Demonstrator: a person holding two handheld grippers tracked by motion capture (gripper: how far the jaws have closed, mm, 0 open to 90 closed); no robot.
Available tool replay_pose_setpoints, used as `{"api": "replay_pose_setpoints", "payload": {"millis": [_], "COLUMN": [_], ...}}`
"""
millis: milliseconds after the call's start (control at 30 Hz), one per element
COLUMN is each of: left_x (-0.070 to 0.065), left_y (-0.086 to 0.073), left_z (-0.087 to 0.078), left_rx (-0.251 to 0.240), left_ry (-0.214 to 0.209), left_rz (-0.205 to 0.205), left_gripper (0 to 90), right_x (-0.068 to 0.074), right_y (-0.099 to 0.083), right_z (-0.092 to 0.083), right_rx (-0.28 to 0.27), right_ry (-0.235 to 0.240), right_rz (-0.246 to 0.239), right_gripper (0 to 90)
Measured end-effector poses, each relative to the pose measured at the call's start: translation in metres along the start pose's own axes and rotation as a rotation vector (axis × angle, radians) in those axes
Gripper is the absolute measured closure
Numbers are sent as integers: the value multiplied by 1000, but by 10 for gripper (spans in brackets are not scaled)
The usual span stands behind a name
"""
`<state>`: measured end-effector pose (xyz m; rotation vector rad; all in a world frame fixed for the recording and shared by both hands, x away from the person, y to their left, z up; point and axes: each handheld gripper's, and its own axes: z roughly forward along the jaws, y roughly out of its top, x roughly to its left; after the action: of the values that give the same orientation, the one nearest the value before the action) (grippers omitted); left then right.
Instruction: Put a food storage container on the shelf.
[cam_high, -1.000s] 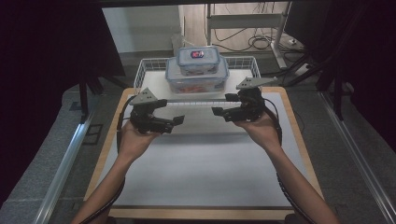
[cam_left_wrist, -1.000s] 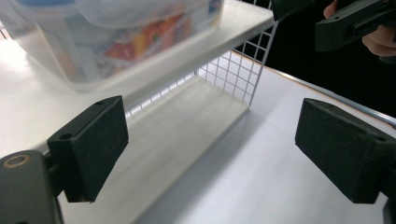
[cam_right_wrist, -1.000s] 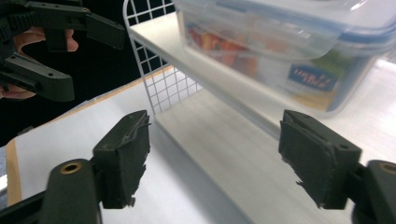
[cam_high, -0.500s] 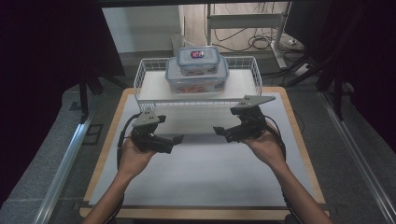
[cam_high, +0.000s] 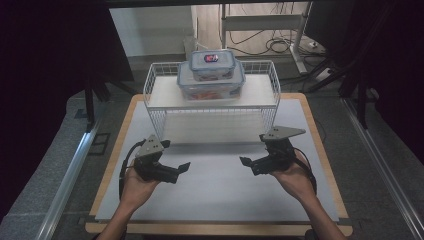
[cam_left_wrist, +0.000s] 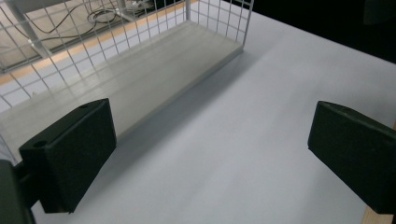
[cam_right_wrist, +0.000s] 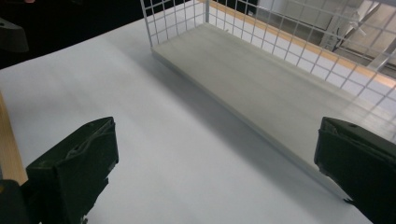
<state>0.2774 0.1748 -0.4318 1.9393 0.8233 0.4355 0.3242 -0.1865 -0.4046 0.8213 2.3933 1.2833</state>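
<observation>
Both grippers, left (cam_high: 184, 166) and right (cam_high: 246, 162), have just been opening, fingers wide and empty, rack (cam_high: 159, 121) at 12 o'clock.

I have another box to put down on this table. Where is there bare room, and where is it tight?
The white table mat lies bare between the left gripper and the right gripper, and from them back to the white wire rack. The rack's lower shelf is bare too. Its top shelf is crowded mid-way by two stacked clear plastic lidded boxes.
</observation>
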Motion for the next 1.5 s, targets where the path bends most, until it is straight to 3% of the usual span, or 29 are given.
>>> {"api": "replay_pose_setpoints", "payload": {"millis": [267,667,1100,1200,1300,1500], "left_x": [-9,-12,-7,-8,-7,-4], "left_y": [-26,-64,-99,-106,-112,-115], "left_z": [-1,-6,-2,2,9,11], "left_rx": [25,39,115,152,223,249], "left_ry": [44,80,107,117,128,127], "left_rz": [18,-4,-55,-58,-57,-70], "left_gripper": [11,13,14,13,11,10], "right_x": [1,0,2,2,2,2], "right_y": [-28,-66,-111,-121,-128,-133], "right_z": [-10,-21,-19,-16,-16,-13], "right_rx": [2,5,80,108,126,156], "right_ry": [-18,-53,-117,-120,-127,-123], "right_rz": [9,44,49,54,57,66], "right_gripper": [0,0,0,0,0,0]}}
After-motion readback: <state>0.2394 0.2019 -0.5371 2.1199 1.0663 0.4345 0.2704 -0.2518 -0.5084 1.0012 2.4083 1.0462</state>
